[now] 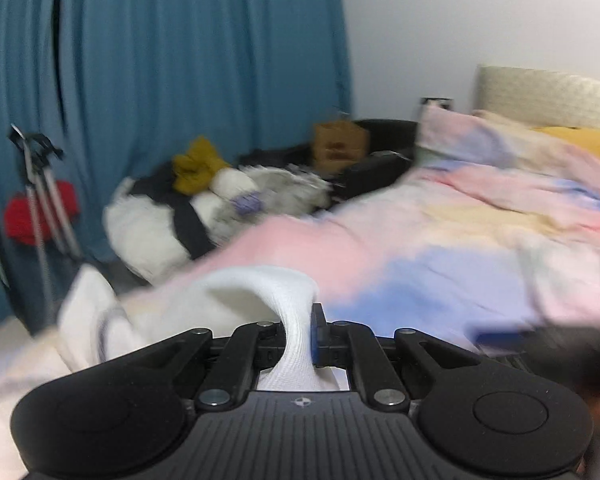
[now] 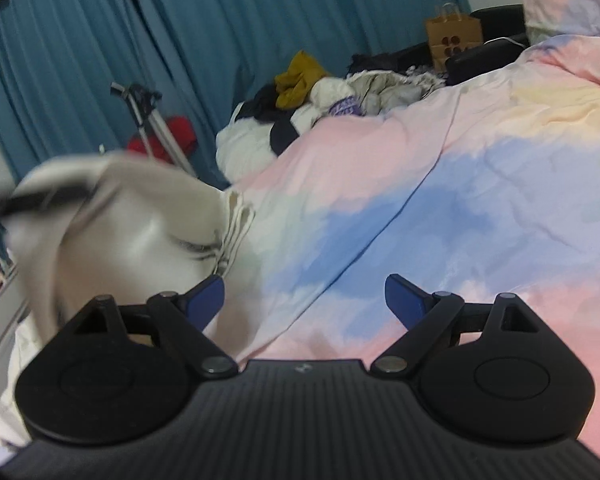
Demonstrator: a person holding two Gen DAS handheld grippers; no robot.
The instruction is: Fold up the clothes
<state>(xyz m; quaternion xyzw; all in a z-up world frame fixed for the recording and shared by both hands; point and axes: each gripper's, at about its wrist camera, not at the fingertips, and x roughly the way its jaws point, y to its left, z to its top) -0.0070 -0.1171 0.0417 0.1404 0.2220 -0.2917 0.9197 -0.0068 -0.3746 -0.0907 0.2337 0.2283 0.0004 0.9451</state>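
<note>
In the left wrist view, the left gripper [image 1: 298, 336] points slightly downward over the near edge of the bed [image 1: 440, 240]. Its fingers [image 1: 318, 332] are pressed together on a bunched fold of a white garment [image 1: 288, 304], which rises in a twisted band from between them and spreads leftward onto the pastel bedcover. The picture is blurred. Far left, a pile of clothes [image 1: 204, 204] lies beside the bed, in front of a blue curtain [image 1: 160, 60].

In the right wrist view, the right gripper [image 2: 304, 296] also tilts slightly downward above the bedcover [image 2: 420, 200]. Its blue fingers [image 2: 404, 296] stand wide apart with only bedding showing between them. The white garment [image 2: 140, 236] hangs lifted at near left, just beside the left finger, blurred. The clothes pile [image 2: 320, 96] sits far behind, near a brown paper bag [image 2: 454, 42].
</note>
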